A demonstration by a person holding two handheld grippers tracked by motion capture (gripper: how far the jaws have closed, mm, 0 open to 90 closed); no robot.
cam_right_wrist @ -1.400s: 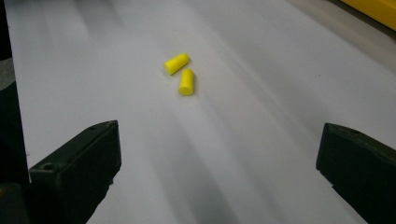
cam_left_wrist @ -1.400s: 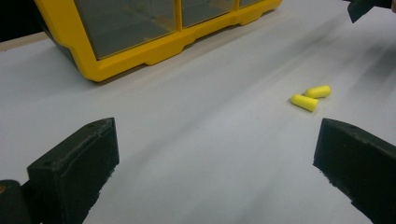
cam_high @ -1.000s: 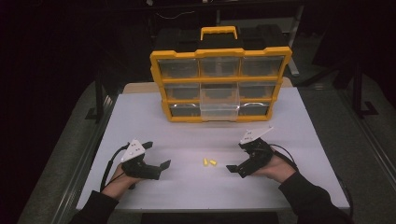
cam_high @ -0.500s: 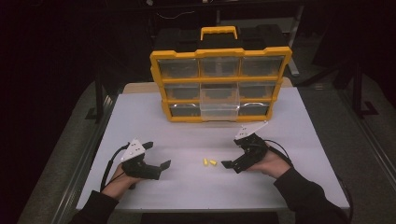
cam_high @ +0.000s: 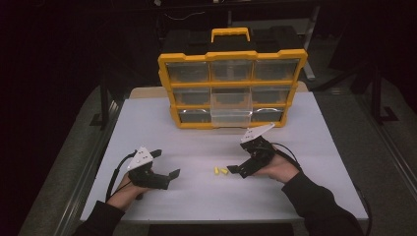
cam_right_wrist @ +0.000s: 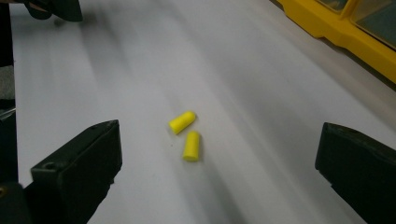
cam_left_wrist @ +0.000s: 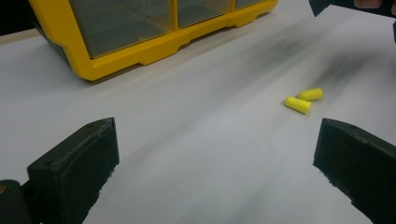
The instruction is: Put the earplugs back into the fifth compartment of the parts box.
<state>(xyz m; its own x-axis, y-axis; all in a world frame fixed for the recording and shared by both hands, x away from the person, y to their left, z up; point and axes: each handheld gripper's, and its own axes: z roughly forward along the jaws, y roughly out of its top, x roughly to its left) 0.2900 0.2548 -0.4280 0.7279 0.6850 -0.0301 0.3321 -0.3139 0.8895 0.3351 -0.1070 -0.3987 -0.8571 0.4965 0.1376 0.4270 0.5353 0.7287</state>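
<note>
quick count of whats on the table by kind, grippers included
yellow earplugs: 2
yellow drawer organizer: 1
left gripper: 1
right gripper: 1
total: 5
</note>
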